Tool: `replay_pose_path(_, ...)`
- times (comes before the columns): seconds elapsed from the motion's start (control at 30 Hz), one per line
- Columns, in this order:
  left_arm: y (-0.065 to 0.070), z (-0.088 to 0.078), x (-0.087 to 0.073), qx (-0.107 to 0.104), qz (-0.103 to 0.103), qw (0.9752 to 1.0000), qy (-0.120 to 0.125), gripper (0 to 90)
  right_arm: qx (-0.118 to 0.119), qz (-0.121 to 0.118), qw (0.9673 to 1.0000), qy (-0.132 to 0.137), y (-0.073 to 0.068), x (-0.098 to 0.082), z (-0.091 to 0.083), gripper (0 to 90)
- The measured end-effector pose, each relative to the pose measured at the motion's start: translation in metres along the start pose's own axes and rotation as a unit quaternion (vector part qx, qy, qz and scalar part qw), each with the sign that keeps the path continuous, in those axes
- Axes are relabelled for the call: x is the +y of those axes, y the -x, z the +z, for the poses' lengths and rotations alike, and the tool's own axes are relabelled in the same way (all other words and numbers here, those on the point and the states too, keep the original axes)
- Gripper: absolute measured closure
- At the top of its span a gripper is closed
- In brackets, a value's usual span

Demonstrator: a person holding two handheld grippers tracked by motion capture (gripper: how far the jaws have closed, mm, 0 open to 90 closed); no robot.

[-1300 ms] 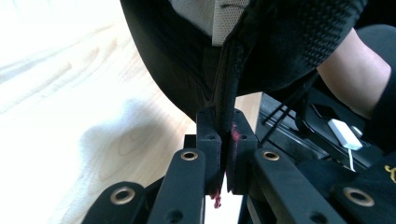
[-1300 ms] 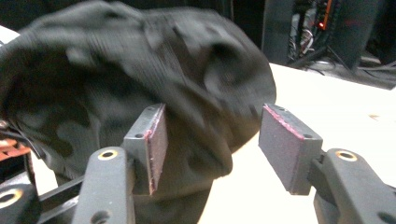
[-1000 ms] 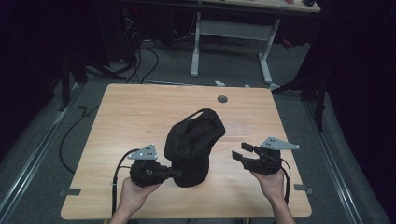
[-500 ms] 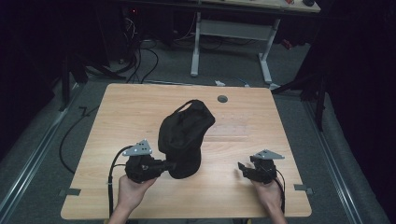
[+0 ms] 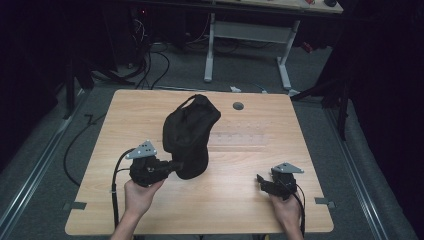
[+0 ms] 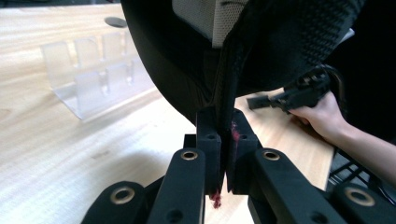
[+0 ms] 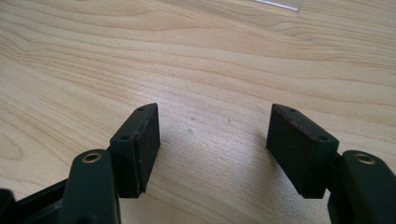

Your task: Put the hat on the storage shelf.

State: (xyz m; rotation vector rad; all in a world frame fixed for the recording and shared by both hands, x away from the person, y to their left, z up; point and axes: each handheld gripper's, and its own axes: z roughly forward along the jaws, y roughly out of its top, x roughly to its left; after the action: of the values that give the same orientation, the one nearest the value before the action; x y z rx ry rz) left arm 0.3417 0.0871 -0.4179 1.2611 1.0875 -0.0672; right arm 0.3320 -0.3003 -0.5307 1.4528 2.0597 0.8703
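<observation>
The likeliest trouble lies with the left claw (image 5: 176, 165), which pinches only a thin seam at the lower edge of the black fabric bag with a carry loop (image 5: 189, 132). The bag stands tall and leans over that claw, so its bulk hangs above and beyond the grip; if the hand tilts or pulls quickly, the fabric could slide out from between the pads, or the bag could topple onto the light wooden counter (image 5: 250, 200). In the left gripper view the bag rises straight ahead of the claw, and a clear plastic slotted stand (image 6: 95, 74) lies just beyond it to one side, near enough that a falling or swinging bag might knock it. A few red threads cling to the pads, which suggests the cloth frays under the pinch, though that is a guess.

The left claw (image 6: 223, 140) is clamped tight on the bag's seam, its jaws almost meeting with only the fabric between them. The right claw (image 7: 212, 149) is spread wide, holding nothing, with bare counter beneath and ahead of it. In the high view the right claw (image 5: 261, 180) rests low near the counter, well apart from the bag.
</observation>
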Motion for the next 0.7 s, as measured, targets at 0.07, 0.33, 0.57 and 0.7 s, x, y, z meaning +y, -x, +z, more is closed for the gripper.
replay_pose_path(0.07, -0.001, 0.002, 0.002, 0.002, 0.002, 1.0000, 0.002, 86.0, 0.000, 0.000, 1.0000, 0.000, 0.000, 0.000, 0.000, 34.9)
replay_pose_path(0.33, -0.006, 0.015, 0.022, 0.019, 0.027, 0.9988, 0.037, 85.9, 0.002, -0.002, 1.0000, 0.000, 0.000, 0.000, 0.000, 33.9)
replay_pose_path(0.57, -0.012, 0.025, 0.035, 0.039, 0.046, 0.9969, 0.050, 86.0, 0.002, -0.004, 1.0000, 0.000, 0.000, 0.000, 0.000, 33.7)
replay_pose_path(0.7, -0.015, 0.030, 0.039, 0.047, 0.049, 0.9960, 0.057, 86.0, 0.002, -0.004, 1.0000, 0.000, 0.000, 0.000, 0.000, 33.6)
